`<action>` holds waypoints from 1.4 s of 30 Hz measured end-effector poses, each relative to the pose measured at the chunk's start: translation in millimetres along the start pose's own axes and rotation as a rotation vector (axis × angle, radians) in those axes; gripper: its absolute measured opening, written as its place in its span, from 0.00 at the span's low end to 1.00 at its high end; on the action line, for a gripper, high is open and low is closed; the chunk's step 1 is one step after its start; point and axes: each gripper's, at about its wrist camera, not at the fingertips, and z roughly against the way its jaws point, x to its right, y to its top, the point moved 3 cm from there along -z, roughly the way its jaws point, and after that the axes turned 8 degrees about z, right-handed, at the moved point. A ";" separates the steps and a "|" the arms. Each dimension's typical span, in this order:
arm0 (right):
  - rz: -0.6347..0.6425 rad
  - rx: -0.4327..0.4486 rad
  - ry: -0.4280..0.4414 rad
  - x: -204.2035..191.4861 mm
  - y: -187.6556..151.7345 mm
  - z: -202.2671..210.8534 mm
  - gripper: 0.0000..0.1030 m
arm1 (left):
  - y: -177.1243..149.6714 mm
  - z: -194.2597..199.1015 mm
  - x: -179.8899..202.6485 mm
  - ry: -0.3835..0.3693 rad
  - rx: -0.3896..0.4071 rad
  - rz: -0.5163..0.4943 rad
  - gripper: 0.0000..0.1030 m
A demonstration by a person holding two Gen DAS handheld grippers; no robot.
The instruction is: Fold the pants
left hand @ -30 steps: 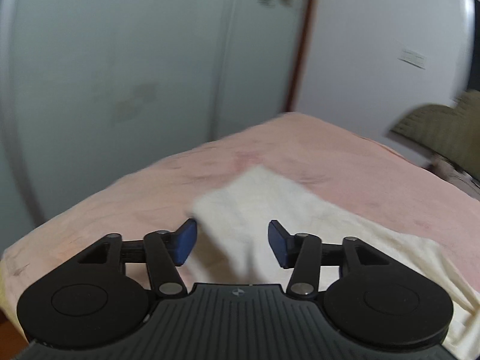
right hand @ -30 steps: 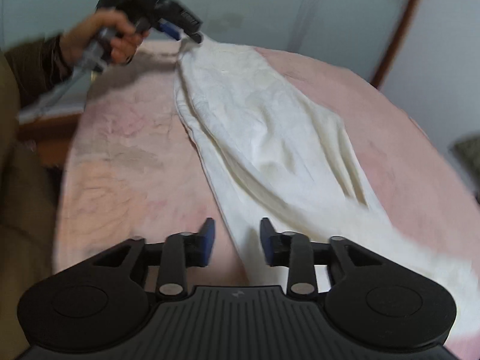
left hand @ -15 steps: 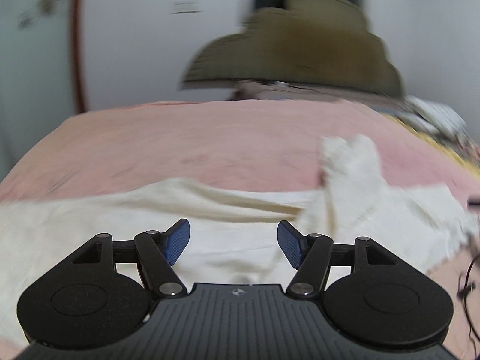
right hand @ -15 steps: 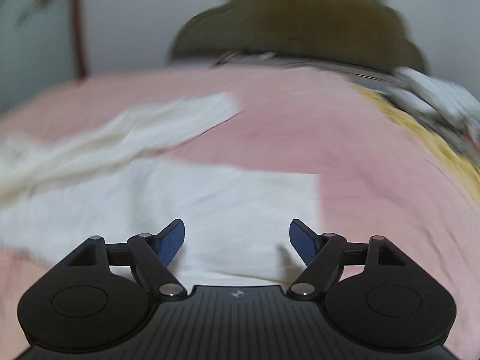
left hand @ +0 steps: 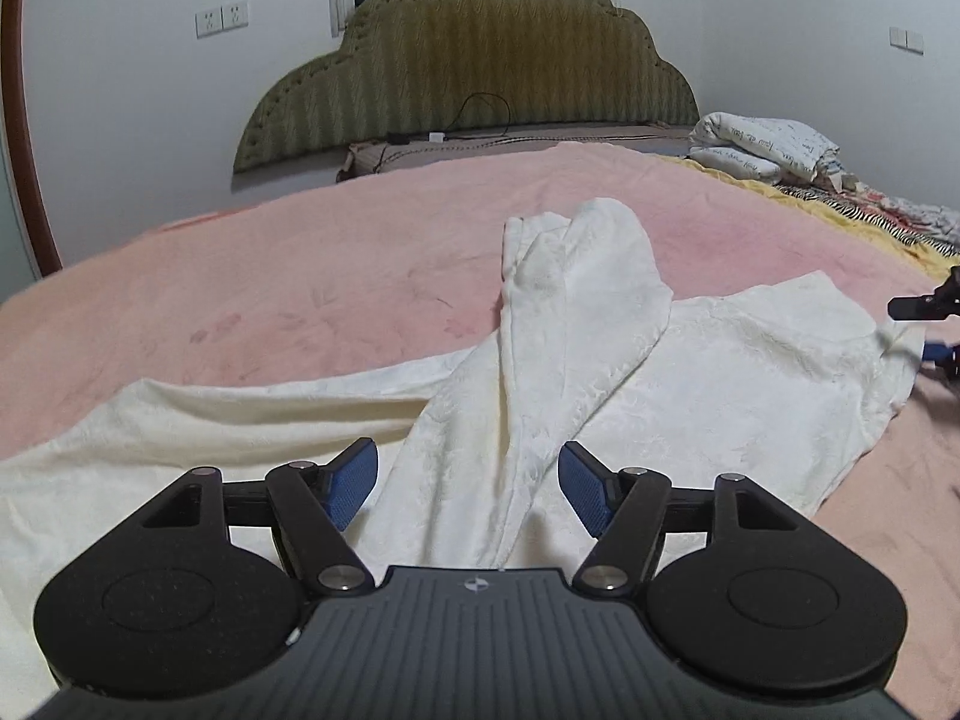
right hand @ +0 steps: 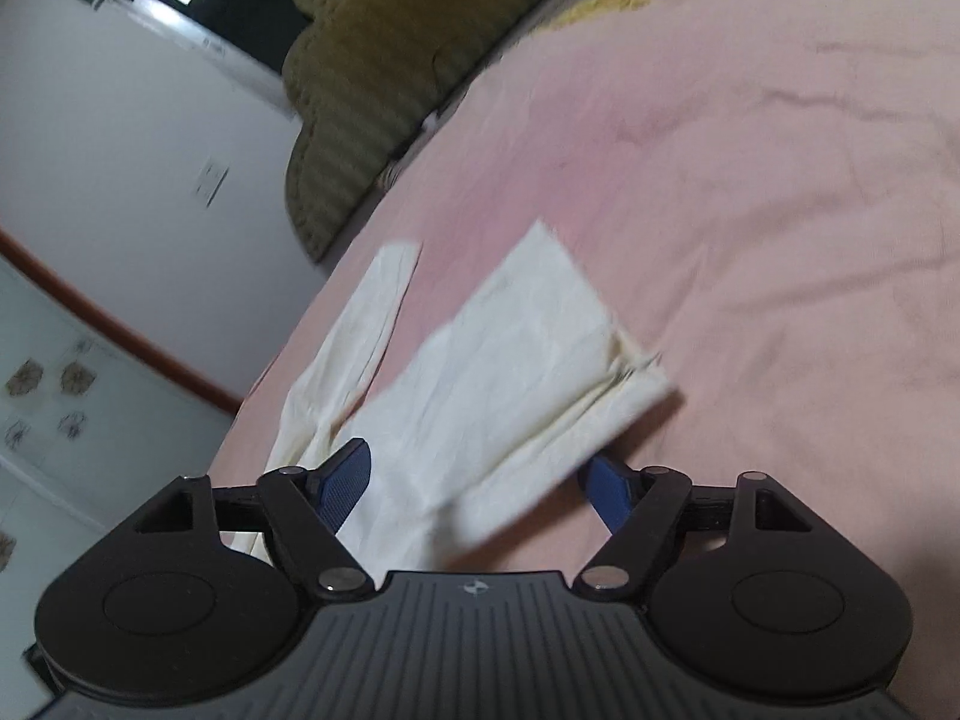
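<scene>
Pants (left hand: 600, 360) cream, soft, limp, light; sprawl on pink bed (left hand: 300, 276) near foot edge, one leg flopped toward headboard (left hand: 468, 48). Left hand-held gripper (left hand: 468, 483) released, hovers over crotch fold. Right hand-held gripper (right hand: 474, 489) released, straddles cloth edge. Judgement: pinch hem or waistband corners; fabric will sag, wrinkle.

One pair of pants (left hand: 576, 360) lies on one pink blanket (left hand: 300, 276). Behind the blanket stand one headboard (left hand: 468, 60) and two wall sockets (left hand: 222, 18); one folded quilt (left hand: 762, 144) lies beside it.
</scene>
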 end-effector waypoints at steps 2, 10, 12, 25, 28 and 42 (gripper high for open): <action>0.009 0.024 -0.036 3.0 1.6 -3.2 0.16 | -0.5 -2.6 2.8 -0.005 0.001 -0.003 0.58; 0.172 -0.018 -0.159 2.3 -1.2 4.4 0.12 | -2.2 -9.0 16.0 -0.005 -0.018 -0.049 0.21; 0.170 -0.003 -0.190 1.2 0.5 8.5 0.19 | -5.7 -7.5 21.9 0.009 0.000 -0.101 0.30; 0.751 -0.017 0.025 -208.9 35.1 -167.6 0.58 | -8.8 -9.1 38.7 0.035 0.115 -0.197 0.45; 0.730 -0.137 0.034 -236.3 35.0 -239.0 0.58 | -11.2 -18.1 35.1 0.003 0.095 -0.159 0.45; 0.766 -0.252 -0.234 -230.4 27.4 -350.6 0.15 | -11.5 -28.7 22.6 -0.073 0.045 -0.049 0.55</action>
